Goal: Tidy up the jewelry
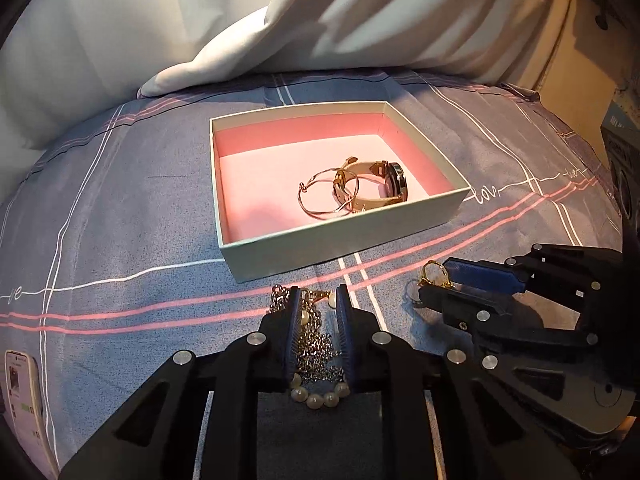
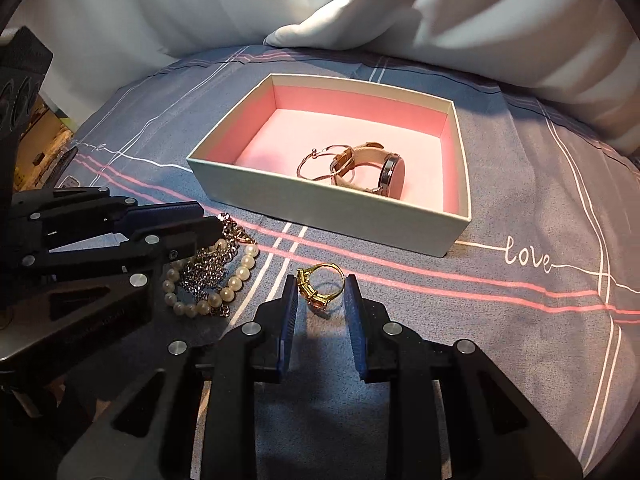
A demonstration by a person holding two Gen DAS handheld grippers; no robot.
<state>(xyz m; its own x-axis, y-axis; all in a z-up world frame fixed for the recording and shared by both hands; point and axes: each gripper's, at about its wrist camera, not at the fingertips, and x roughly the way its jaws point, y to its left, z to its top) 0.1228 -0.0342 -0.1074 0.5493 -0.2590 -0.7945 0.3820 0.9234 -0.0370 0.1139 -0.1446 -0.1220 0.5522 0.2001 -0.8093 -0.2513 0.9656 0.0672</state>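
Inventory is reading as follows: one open pink-lined box [image 1: 344, 248] sitting on the bed [image 1: 120, 208], holding one watch [image 1: 380, 188] and one thin bangle [image 1: 320, 196]; one tangle of chain and pearls [image 1: 316, 344]; one gold ring [image 2: 322, 286]. White bedding [image 1: 160, 32] is lying behind the box, and a phone [image 1: 22, 388] is resting at the bed's left edge. Nothing is blocking the box. The left tool [image 1: 316, 300] is clamping narrowly on the chain and pearls in front of the box. The right tool [image 2: 322, 286] is gripping the ring between its pads, beside the left tool.
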